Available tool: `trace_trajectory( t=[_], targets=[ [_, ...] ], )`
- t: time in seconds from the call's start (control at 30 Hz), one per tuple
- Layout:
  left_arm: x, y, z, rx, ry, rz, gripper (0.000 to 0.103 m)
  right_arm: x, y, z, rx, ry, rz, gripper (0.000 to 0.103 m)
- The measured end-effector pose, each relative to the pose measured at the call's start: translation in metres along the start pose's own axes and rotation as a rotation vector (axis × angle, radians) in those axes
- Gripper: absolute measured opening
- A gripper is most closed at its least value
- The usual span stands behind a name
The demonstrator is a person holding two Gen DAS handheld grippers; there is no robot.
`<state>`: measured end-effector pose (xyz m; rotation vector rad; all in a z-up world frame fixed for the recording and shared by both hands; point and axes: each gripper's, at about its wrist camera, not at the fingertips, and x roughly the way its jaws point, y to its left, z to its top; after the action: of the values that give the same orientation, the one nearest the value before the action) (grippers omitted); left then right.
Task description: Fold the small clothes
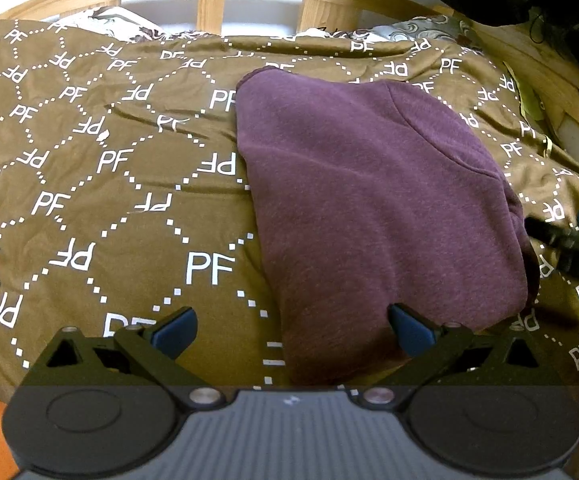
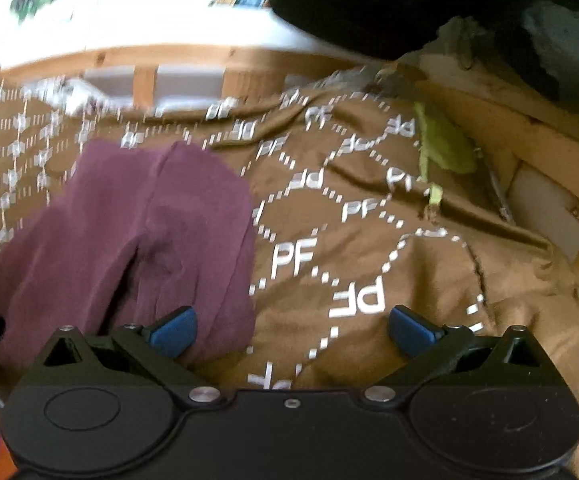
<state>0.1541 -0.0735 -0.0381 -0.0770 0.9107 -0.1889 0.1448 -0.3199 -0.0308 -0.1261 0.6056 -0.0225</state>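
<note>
The purple garment (image 1: 369, 208) lies on the brown bedspread (image 1: 89, 184) printed with white "PF" lettering, towards the right half of the bed in the left wrist view and well short of the wooden bed frame (image 1: 209, 4) beyond it. It presents as a compact, layered block: one rounded panel is laid over the top right of the body, and its left and near edges run fairly straight. On that evidence the fold is judged well advanced, possibly at its last stage; whether a further fold or a smoothing pass remains cannot be settled from these views. The right wrist view is blurred, but it shows a crease or opening running down the garment (image 2: 137, 240) with some loose bulk at its near end, so a little tidying may still be due. The left gripper (image 1: 292, 330) stands wide open and holds nothing; its right finger sits over the near edge of the garment, its left finger over bare bedspread, and contact cannot be confirmed. The right gripper (image 2: 292, 330) is likewise spread wide and empty, its left finger over the garment's near right corner, its right finger over the bedspread (image 2: 409, 260). It also shows at the right edge of the left wrist view (image 1: 569, 244), just beside the garment's right side.
</note>
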Motion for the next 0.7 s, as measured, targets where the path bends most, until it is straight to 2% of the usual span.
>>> trace_trajectory(
  t=[0.2, 0.4, 0.5, 0.7],
  targets=[
    [0.001, 0.002, 0.000, -0.009, 0.007, -0.010, 0.103, -0.006, -0.011, 0.007, 0.107, -0.116, 0.009, 0.102],
    [-0.001, -0.001, -0.001, -0.005, 0.004, 0.003, 0.103, 0.015, -0.008, 0.017, 0.185, -0.110, 0.048, 0.102],
    [-0.002, -0.001, -0.001, -0.001, 0.003, 0.005, 0.103, 0.023, -0.008, 0.023, 0.252, -0.100, 0.095, 0.102],
    [-0.001, 0.000, -0.001, -0.005, 0.004, 0.003, 0.103, 0.024, 0.005, 0.016, 0.164, -0.060, 0.095, 0.102]
  ],
)
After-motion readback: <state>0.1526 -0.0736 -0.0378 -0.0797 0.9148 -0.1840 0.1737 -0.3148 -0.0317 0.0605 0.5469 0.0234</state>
